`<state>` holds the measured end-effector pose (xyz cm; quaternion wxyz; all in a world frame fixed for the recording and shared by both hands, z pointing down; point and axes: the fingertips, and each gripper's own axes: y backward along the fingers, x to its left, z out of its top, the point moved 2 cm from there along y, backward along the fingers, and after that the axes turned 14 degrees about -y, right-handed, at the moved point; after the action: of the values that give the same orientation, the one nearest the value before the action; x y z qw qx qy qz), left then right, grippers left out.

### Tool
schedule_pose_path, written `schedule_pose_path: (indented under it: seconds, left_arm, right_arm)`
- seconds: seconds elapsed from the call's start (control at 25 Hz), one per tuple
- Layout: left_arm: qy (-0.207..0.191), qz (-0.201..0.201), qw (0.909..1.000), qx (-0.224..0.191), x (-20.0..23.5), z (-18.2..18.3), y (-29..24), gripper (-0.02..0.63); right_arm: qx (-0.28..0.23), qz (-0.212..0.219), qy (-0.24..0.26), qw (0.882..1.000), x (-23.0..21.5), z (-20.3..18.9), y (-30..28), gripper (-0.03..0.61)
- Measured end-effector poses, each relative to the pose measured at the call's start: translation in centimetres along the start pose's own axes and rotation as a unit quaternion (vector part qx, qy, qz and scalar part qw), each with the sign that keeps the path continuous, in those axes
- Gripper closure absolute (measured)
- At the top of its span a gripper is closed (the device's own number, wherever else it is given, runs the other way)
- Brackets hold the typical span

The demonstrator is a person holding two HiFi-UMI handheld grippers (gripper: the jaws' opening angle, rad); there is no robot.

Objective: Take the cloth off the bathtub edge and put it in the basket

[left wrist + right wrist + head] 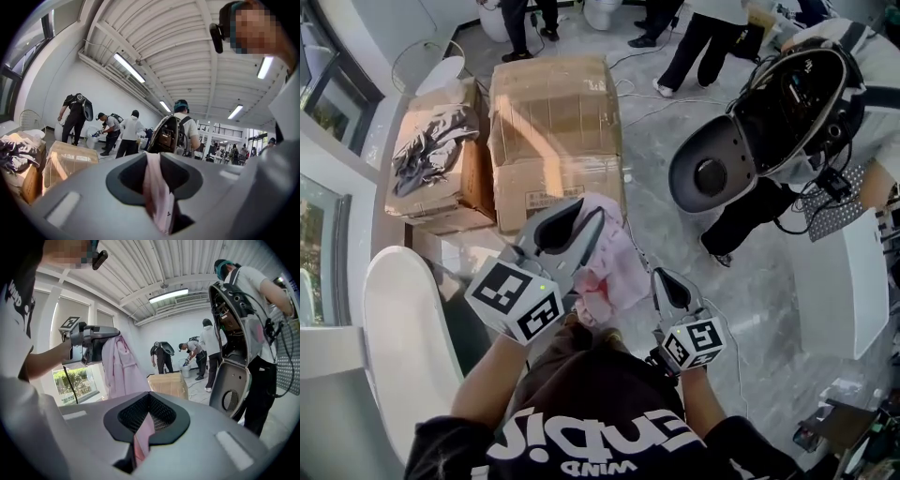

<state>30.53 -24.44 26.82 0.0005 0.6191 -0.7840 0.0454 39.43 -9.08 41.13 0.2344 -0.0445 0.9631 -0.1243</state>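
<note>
A pink cloth (607, 264) hangs in the air between my two grippers, above the floor in front of the person's body. My left gripper (586, 217) is shut on its upper part, and a pink fold (157, 197) runs down between the jaws. Lower and to the right, my right gripper (661, 281) is shut on another part, with a pink strip (143, 437) pinched in its jaws. The right gripper view shows the cloth (123, 366) draped from the left gripper (93, 345). The white bathtub (398, 347) lies at lower left. A round wire basket (425, 58) stands at the far left.
Two cardboard boxes (555, 131) stand ahead; the left one (431, 155) holds grey fabric. A person with an open hard-shell backpack (769, 122) stands close on the right beside a white counter (855, 281). More people (117, 133) work at the back of the hall.
</note>
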Motion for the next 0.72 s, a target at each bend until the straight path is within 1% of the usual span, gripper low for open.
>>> schedule_pose_path:
  seconds: [0.16, 0.28, 0.44, 0.56, 0.72]
  left_arm:
    - [0.011, 0.015, 0.9997, 0.016, 0.9, -1.7, 0.2, 0.529]
    - [0.016, 0.020, 0.9991, 0.033, 0.8, -3.9, 0.5, 0.529]
    - [0.020, 0.017, 0.9980, 0.058, -0.7, -7.8, 2.0, 0.529]
    - [0.022, 0.012, 0.9975, 0.065, -1.9, -10.4, 3.4, 0.529]
    - [0.033, 0.007, 0.9961, 0.082, -2.1, -11.8, 3.1, 0.529]
  right_arm:
    - [0.004, 0.000, -0.002, 1.000, -0.4, -0.2, -0.1, 0.572]
    - [0.005, 0.001, -0.004, 1.000, -0.8, -1.1, -0.1, 0.572]
    - [0.002, 0.001, -0.003, 1.000, -0.4, -3.0, 0.8, 0.572]
    - [-0.006, 0.001, 0.002, 1.000, -0.1, -4.7, 1.4, 0.572]
    - [-0.001, -0.003, -0.001, 1.000, -0.3, -4.4, 1.1, 0.572]
